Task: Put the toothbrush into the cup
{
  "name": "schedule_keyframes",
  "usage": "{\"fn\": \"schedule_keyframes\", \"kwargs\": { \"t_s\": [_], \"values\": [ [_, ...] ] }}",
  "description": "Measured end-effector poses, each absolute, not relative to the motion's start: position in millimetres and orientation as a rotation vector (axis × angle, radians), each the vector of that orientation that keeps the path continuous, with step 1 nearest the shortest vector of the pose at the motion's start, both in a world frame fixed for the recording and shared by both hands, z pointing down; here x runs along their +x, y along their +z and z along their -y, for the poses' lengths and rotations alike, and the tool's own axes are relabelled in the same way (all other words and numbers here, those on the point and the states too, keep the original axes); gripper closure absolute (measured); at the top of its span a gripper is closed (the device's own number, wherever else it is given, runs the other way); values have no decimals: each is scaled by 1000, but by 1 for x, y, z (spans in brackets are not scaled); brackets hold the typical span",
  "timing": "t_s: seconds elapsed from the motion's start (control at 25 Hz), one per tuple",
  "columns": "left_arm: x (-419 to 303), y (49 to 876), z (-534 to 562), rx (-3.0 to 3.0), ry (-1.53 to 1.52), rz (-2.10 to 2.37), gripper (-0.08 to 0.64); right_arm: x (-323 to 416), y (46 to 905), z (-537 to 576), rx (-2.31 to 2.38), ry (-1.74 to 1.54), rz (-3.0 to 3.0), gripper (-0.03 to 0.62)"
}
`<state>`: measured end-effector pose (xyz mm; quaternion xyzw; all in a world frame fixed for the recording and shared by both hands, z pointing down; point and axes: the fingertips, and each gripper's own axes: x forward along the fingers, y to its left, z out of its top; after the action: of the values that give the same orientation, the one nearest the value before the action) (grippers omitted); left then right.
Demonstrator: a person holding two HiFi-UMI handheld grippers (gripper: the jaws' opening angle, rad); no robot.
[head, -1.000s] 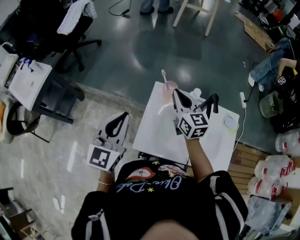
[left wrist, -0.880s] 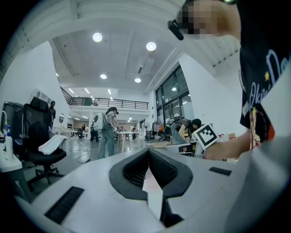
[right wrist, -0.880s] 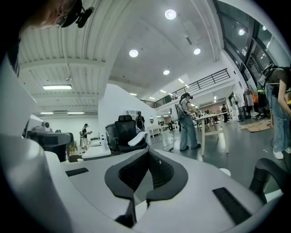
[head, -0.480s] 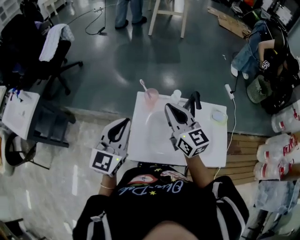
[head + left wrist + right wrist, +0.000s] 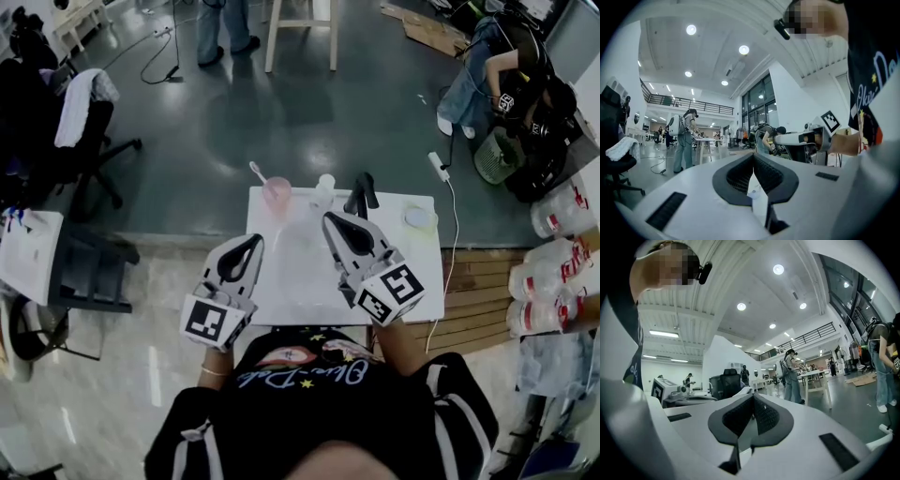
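A pink cup [image 5: 277,193] stands at the far left corner of the white table [image 5: 309,281]. The toothbrush [image 5: 257,172] stands in it, head leaning out to the left. My left gripper [image 5: 253,241] hovers at the table's left edge, jaws shut and empty. My right gripper [image 5: 330,218] is over the middle of the table, to the right of the cup and nearer me, also shut and empty. In the left gripper view the left gripper [image 5: 753,157] shows shut jaws tilted upward at the hall. The right gripper [image 5: 753,397] looks the same in its own view.
A small white bottle [image 5: 325,185], a black object [image 5: 361,192] and a round white lid [image 5: 417,217] sit along the table's far edge. A power strip [image 5: 439,167] lies on the floor beyond. Office chairs [image 5: 66,141] stand at left, a stool [image 5: 300,28] and people farther off.
The right gripper has drawn back from the far edge near the cup toward me. The left gripper has edged up to the table. The head view has shifted.
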<state>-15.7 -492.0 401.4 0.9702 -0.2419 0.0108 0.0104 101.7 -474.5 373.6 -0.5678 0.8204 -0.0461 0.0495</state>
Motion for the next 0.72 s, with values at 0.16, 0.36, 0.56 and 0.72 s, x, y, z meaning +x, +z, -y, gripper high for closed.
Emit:
{"fn": "schedule_keyframes", "kwargs": {
  "t_s": [0.16, 0.36, 0.56, 0.72],
  "values": [
    [-14, 405, 491, 3024, 46, 755, 558, 103, 377, 473, -1731, -148, -2497, 594],
    [-16, 406, 492, 3018, 53, 771, 558, 103, 379, 474, -1719, -160, -2497, 594],
    [-22, 407, 491, 3006, 55, 799, 558, 99, 380, 477, -1706, -165, -2510, 594],
    [-26, 407, 493, 3002, 59, 819, 558, 97, 380, 480, -1693, -171, -2518, 594]
  ]
}}
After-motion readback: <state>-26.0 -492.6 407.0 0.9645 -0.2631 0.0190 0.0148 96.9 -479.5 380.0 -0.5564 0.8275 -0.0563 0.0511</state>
